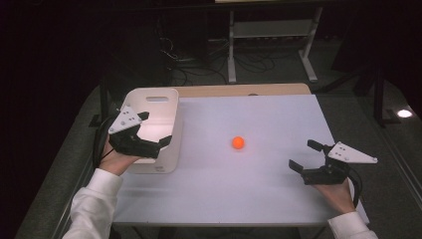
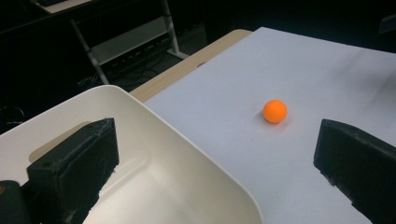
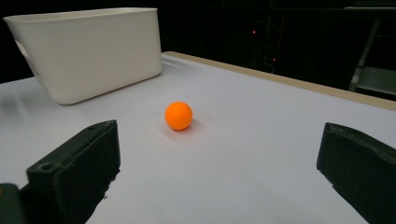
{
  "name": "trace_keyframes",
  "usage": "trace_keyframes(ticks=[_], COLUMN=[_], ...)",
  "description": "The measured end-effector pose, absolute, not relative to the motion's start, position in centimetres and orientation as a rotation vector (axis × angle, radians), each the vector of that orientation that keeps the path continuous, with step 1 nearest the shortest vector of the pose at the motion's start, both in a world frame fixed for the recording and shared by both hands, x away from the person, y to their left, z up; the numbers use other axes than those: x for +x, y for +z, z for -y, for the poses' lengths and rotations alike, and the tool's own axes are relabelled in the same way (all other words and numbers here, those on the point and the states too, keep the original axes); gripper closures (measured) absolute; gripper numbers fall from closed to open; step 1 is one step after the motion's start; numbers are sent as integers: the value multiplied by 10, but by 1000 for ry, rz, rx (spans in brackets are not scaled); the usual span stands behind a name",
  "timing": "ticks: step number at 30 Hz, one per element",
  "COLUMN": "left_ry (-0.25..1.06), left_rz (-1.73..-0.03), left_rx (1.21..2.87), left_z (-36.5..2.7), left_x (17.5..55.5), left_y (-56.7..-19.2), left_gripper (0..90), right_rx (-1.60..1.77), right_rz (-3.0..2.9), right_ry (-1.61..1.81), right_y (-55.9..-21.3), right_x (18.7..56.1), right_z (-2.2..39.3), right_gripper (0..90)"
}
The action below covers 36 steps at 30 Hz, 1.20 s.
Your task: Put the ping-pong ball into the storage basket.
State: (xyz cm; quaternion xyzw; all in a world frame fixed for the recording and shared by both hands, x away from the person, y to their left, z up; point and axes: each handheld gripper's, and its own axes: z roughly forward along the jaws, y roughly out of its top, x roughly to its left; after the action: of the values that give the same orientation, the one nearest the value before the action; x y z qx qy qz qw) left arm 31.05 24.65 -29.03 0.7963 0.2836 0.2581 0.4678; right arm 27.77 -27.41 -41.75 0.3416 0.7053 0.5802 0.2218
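Orange ball (image 3: 178,115) alone on white table (image 1: 259,184), ahead of my right gripper (image 1: 306,155), well apart, between spread jaws' line. My left gripper (image 1: 157,128) wide, empty, over white bin (image 1: 166,154) rim.

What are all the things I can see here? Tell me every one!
ball: one, orange, on the table's middle, apart from both claws.
bin: one, white, with a handle slot, at the table's left side.
table: one, white top with a wooden far edge.
metal stand: one, pale grey, on the floor behind the table.
cables: several, black, on the floor beside the stand.
left claw: one, black, jaws open, over the bin's near end.
right claw: one, black, jaws open, on the table's right, facing the ball.
sleeves: two, white, at the bottom edge.
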Motion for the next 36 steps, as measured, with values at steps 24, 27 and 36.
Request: trace_keyframes(ticks=[24, 27, 36], left_ry=[519, 502, 457], left_rz=[-628, -625, -614], left_rx=[2119, 2129, 2178], left_z=[-222, -218, -209], left_x=[340, 343, 350], left_y=[-287, -286, -285], left_gripper=[0, 0, 0], right_rx=[942, 939, 936], right_rz=[-1967, -1972, -1976], right_ry=[1599, 1596, 1593], right_y=[-418, -418, -419], right_x=[278, 278, 278], right_z=[272, 272, 272], right_gripper=[0, 0, 0])
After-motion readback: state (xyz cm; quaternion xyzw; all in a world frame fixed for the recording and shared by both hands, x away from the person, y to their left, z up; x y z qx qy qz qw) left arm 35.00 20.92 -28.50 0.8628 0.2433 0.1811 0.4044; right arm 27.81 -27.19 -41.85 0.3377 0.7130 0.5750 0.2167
